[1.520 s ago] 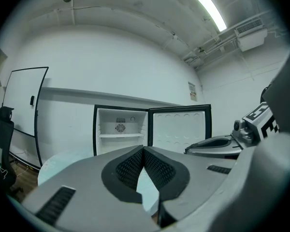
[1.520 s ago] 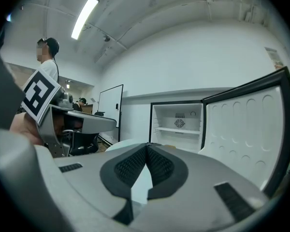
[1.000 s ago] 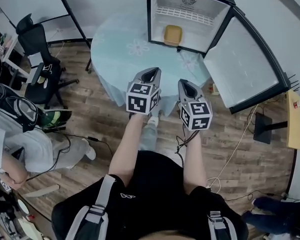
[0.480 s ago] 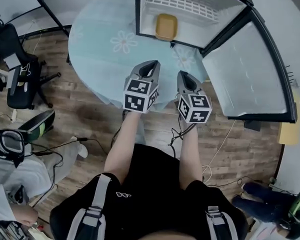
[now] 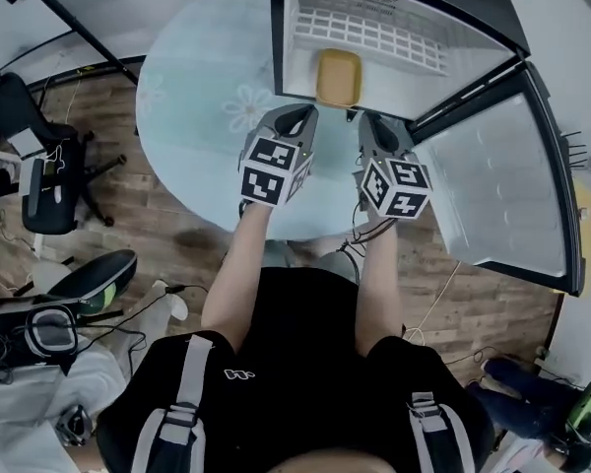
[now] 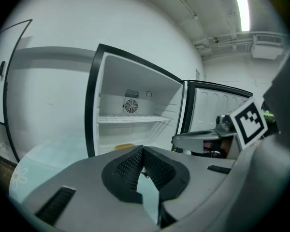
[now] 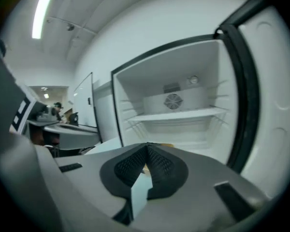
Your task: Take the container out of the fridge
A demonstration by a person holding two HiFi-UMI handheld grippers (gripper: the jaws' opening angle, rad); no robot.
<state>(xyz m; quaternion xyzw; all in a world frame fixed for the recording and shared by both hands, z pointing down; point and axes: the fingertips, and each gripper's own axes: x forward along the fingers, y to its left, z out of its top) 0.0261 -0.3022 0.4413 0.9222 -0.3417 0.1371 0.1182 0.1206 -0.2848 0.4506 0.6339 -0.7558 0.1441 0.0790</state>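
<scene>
Head view: you are on the approach step, with nothing grasped yet. The left tongs (image 5: 300,116) and right tongs (image 5: 370,119) hang side by side over the far edge of the bench (image 5: 192,116). Both point to 12 o'clock at the open fridge (image 5: 277,37). The yellow container (image 5: 338,77) sits on the fridge floor just beyond the tips, between their two lines. The door (image 5: 492,185) is swung wide toward 3 o'clock and leaves the mouth free. An office chair (image 5: 41,180) stands well apart at 9 o'clock, and cables trail on the floor near your feet.

Left gripper view: the tongs (image 6: 143,149) are pressed together with nothing between them. A strip of the container (image 6: 124,146) peeps over them at 11 o'clock, under the wire shelf (image 6: 130,120).

Right gripper view: these tongs (image 7: 146,145) are also together and empty. Only a sliver of yellow (image 7: 165,145) shows past them.

Next, I judge, you must spread at least one pair before reaching in, then come in low under the shelf to take a container wall. The shelf and the fridge's side walls are what cramp you.
</scene>
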